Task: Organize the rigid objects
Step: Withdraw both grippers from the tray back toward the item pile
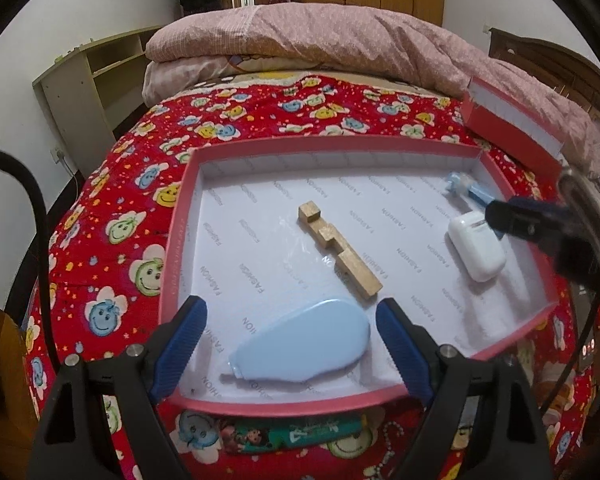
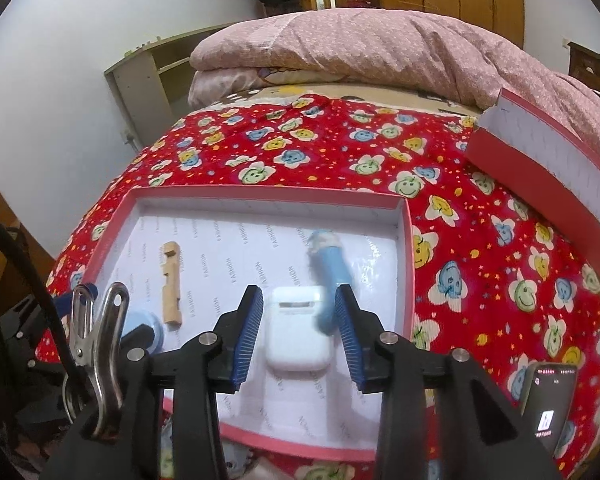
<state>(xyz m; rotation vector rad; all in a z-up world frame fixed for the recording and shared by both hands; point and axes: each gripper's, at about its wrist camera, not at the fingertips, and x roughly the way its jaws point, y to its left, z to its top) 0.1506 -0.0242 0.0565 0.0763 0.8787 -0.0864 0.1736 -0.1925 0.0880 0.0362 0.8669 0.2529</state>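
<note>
Bedspread in red with smiling flower faces carries a shallow pink-rimmed tray lined with white printed paper. Inside the tray lie four things: a notched wooden block near the middle, a pale blue teardrop-shaped case at the near edge, a white earbud case toward the right side, and a small blue-and-white tube just beyond it.

Left gripper hangs over the near edge with its jaws wide apart – the blue case lies between the blue pads, untouched by either. Right gripper straddles the earbud case with jaws parted; a gap shows on the left side, and the blurred tube lies against the right pad. A second red box leans on the pink quilt at the far right, and a phone lies beside the tray.
</note>
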